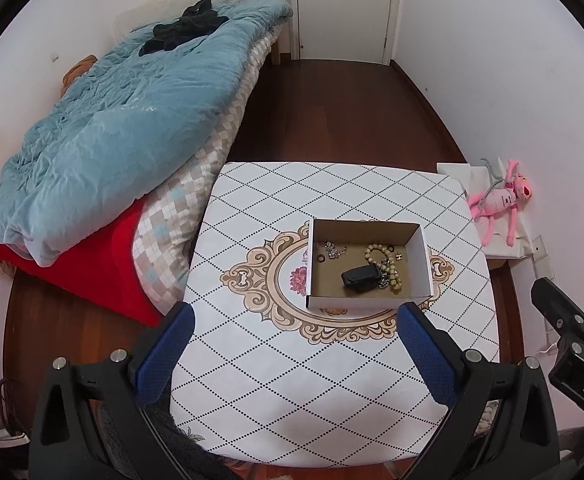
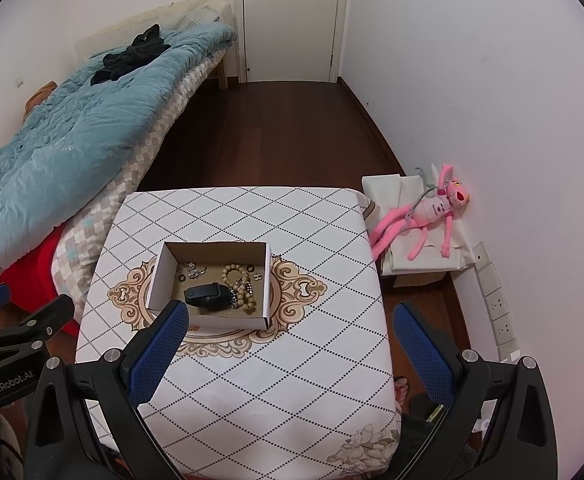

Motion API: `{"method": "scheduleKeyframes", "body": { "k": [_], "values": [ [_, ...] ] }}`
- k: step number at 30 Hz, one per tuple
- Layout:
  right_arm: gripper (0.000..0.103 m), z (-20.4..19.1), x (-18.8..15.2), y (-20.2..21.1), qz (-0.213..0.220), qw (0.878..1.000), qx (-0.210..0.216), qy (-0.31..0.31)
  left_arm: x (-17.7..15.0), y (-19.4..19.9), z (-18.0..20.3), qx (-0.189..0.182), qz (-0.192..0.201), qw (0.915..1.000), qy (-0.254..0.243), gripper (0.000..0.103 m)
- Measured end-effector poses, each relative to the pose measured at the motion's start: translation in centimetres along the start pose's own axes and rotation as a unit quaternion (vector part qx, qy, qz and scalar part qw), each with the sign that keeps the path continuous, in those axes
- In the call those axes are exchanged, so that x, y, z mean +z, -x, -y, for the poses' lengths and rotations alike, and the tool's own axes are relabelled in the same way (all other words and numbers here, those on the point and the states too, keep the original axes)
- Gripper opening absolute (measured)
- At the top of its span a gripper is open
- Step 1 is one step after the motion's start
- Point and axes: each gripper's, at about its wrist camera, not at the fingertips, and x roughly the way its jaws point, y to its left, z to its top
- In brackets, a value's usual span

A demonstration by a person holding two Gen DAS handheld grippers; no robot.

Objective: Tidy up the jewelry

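A small open cardboard box (image 1: 366, 303) (image 2: 154, 284) sits on the patterned table (image 1: 292, 380) (image 2: 292, 360). Inside lie a black band-like device (image 1: 362, 278) (image 2: 208, 295), a beige bead bracelet (image 1: 376, 251) (image 2: 234, 272), a silver chain (image 1: 334, 250) (image 2: 194, 270), small dark rings (image 1: 321, 258) (image 2: 181, 278) and a small metal piece (image 1: 399, 256) (image 2: 257, 277). My left gripper (image 1: 294, 316) is open and empty, held above the table before the box. My right gripper (image 2: 290, 316) is open and empty, just right of the box's front.
A bed with a blue duvet (image 1: 132, 120) (image 2: 72, 120) stands left of the table. A pink plush toy (image 1: 500, 204) (image 2: 420, 216) lies on a pale box by the right wall. A closed door (image 1: 344, 8) (image 2: 292, 20) is at the far end past wooden floor.
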Motion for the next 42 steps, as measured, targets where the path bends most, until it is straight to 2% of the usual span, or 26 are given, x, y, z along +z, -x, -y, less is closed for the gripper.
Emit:
{"method": "scheduleKeyframes", "body": {
  "k": [42],
  "values": [
    [0.103, -0.34, 0.0, 0.01, -0.003, 1.0, 0.004, 0.001, 0.43, 0.64, 0.28, -0.004, 0.007, 1.0, -0.006, 0.103]
  ]
}}
